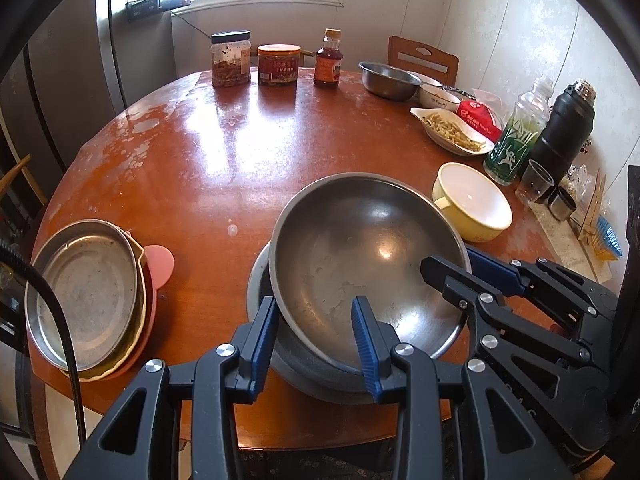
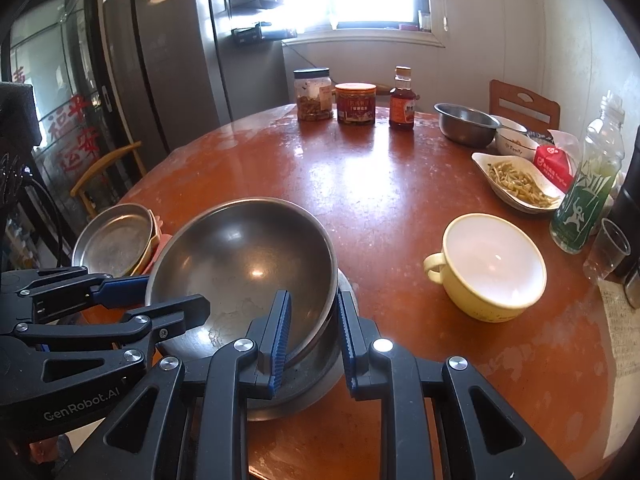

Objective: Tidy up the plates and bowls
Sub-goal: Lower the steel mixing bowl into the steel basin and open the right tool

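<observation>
A large steel bowl (image 1: 360, 248) (image 2: 244, 256) is tilted, with its bottom inside a second grey metal bowl (image 1: 258, 280) (image 2: 347, 286) on the round brown table (image 1: 224, 152). My left gripper (image 1: 316, 336) is shut on the big bowl's near rim, one finger inside and one outside. My right gripper (image 2: 312, 336) is shut on the rim's other side and shows in the left wrist view as right gripper (image 1: 456, 276). In the right wrist view the left gripper (image 2: 156, 300) reaches in from the left.
A steel plate on a yellow dish and pink plate (image 1: 88, 292) (image 2: 116, 240) sits at the left. A yellow handled bowl (image 1: 472, 200) (image 2: 492, 268) is right of the steel bowl. Farther back are a small steel bowl (image 1: 386, 80), a white dish of food (image 1: 452, 130), jars, bottles and a black flask (image 1: 564, 132).
</observation>
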Tool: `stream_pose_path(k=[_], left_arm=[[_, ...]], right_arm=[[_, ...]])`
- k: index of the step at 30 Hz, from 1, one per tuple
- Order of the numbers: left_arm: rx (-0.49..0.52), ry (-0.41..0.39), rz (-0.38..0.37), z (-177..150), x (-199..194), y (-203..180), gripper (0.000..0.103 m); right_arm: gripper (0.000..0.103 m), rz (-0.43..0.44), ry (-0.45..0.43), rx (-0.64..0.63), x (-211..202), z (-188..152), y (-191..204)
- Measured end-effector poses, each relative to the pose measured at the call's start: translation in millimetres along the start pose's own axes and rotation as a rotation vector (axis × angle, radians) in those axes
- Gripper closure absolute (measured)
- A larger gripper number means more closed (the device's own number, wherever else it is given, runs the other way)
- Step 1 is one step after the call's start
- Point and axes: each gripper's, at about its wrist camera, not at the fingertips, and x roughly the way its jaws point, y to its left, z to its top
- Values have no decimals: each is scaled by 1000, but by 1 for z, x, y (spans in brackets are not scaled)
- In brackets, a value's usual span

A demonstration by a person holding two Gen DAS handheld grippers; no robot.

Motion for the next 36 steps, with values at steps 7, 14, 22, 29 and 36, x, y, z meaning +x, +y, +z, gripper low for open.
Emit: stream_pose_path(k=[7, 14, 22, 29, 36], left_arm=[[4, 27, -1, -4, 9, 0, 66], [10, 44, 1, -4, 17, -1, 66], [12, 58, 7, -6, 22, 0, 66], [15, 57, 7, -6, 23, 0, 66], [17, 56, 10, -6, 24, -1, 65]], right_arm=[[79, -1, 23, -7, 5, -7, 0], [79, -5, 46, -7, 11, -9, -1], [78, -9, 69, -6, 18, -13, -1], [77, -15, 66, -9, 19, -12, 0], [77, -15, 66, -9, 19, -13, 1]])
